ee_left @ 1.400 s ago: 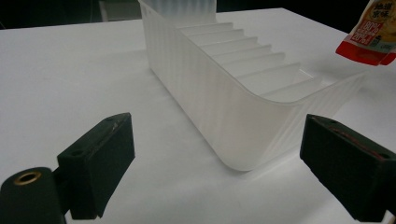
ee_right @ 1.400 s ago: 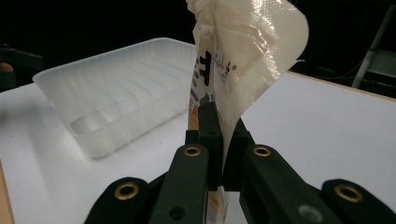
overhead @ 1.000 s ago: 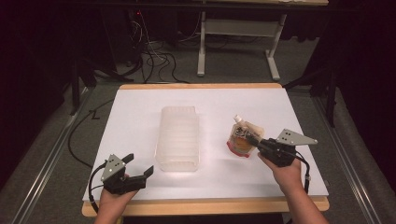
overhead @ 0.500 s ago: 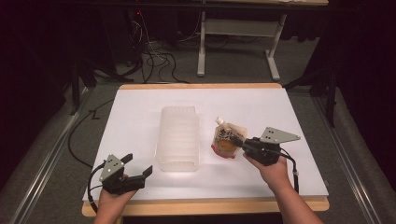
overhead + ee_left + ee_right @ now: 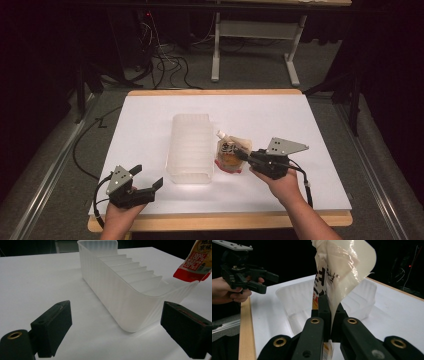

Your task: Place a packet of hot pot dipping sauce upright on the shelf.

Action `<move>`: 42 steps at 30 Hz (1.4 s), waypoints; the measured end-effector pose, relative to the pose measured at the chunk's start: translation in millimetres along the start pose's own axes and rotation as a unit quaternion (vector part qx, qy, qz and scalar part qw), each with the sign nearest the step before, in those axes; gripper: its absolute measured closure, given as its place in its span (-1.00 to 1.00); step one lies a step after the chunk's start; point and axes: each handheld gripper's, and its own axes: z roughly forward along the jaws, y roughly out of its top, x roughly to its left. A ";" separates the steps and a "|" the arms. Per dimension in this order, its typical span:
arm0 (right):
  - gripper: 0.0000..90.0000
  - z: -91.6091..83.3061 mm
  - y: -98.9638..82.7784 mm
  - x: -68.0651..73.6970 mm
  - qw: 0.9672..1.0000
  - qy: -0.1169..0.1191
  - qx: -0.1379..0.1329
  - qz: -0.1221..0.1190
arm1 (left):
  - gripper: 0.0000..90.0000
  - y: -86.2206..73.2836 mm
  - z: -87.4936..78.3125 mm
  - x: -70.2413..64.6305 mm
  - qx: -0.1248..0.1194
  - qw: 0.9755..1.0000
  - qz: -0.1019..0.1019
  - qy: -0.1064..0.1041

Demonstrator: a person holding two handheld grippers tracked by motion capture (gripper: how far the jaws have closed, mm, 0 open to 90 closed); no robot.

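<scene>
A translucent white ribbed bin (image 5: 190,147) lies lengthwise in the middle of the white tabletop (image 5: 300,120). My right gripper (image 5: 241,154) is shut on a yellow and red spouted pouch (image 5: 229,156), which hangs just off the bin's right wall. In the right gripper view the jaws pinch the pouch (image 5: 344,267) upright, with the bin (image 5: 297,302) behind it. My left gripper (image 5: 147,177) stays open near the front left edge, nothing between its fingers. In the left gripper view that gripper (image 5: 118,325) faces the bin's near end (image 5: 130,290), and the pouch (image 5: 197,262) shows at the top right.
A wooden rim (image 5: 220,220) runs along the table's front edge. Behind the table, cables (image 5: 165,65) lie on the grey floor beside a white desk frame (image 5: 255,45). Bare white surface stretches right of the pouch and behind the bin.
My right gripper has carried the pouch leftward, from well right of the bin to right beside its wall. The left gripper has not moved.
</scene>
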 end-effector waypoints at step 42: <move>1.00 56.9 20.2 0.9 0.998 0.036 0.044 -0.028 | -0.77 -0.2 -1.9 0.7 -0.004 1.000 -0.004 -0.004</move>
